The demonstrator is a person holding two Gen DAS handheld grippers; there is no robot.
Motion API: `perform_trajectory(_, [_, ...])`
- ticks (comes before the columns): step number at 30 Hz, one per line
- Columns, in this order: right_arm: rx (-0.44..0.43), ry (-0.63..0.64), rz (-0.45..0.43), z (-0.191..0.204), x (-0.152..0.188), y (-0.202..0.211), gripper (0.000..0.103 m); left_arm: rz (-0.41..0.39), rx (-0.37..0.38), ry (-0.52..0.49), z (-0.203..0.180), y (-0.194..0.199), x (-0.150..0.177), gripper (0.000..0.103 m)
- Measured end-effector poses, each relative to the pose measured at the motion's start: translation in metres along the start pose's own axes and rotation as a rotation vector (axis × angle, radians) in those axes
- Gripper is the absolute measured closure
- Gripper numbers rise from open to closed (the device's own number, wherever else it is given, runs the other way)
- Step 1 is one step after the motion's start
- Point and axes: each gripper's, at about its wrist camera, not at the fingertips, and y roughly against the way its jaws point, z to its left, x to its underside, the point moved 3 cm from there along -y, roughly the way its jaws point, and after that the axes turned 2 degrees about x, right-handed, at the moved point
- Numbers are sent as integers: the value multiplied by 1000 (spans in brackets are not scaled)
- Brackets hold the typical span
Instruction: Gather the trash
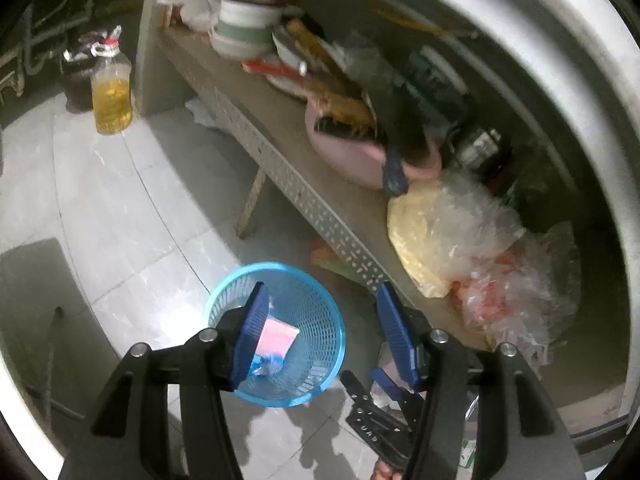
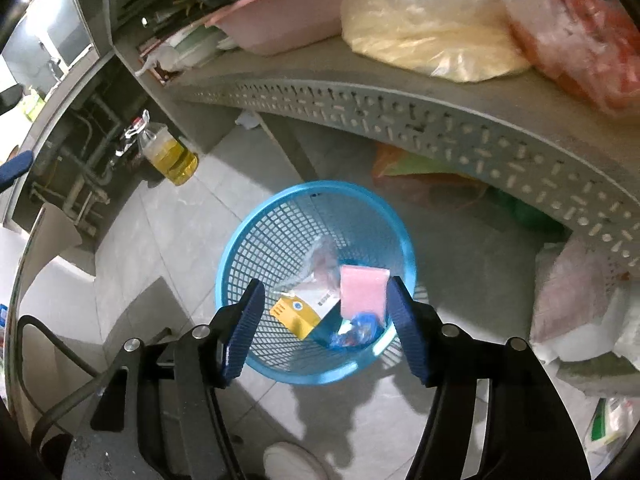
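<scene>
A blue mesh trash basket point(image 2: 256, 236) stands on the tiled floor beside a grey perforated shelf; it also shows in the left wrist view point(image 1: 316, 312). Inside lie a pink packet point(image 2: 362, 290), a yellow and white carton point(image 2: 298, 314), a clear wrapper point(image 2: 320, 258) and a blue crumpled wrapper point(image 2: 356, 332). My right gripper point(image 2: 326, 316) is open and empty, hovering above the basket. My left gripper point(image 1: 322, 324) is open and empty, above the basket's right side. The right gripper's blue fingers point(image 1: 386, 380) show low in the left wrist view.
The grey shelf point(image 2: 400, 108) carries a pink basin point(image 2: 288, 20), a yellow bag point(image 2: 432, 36) and a red-filled clear bag point(image 2: 580, 28). An oil bottle point(image 2: 172, 152) stands on the floor to the left. Bags lie under the shelf point(image 2: 424, 176) and at the right point(image 2: 572, 300).
</scene>
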Motion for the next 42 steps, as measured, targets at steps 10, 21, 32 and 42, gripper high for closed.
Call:
perform_trajectory(10, [-40, 20, -40, 18, 11, 39, 39, -138, -23, -48, 3, 95, 25, 39])
perform_trajectory(21, [-103, 289, -170, 104, 30, 135, 21, -312, -130, -85, 21, 212, 91, 29])
perform_trajectory(32, [-244, 477, -139, 170, 68, 177, 19, -412, -237, -73, 54, 294, 156, 25])
perform_trajectory(42, [-313, 591, -109, 214, 98, 193, 19, -462, -295, -25, 86, 339, 199, 24])
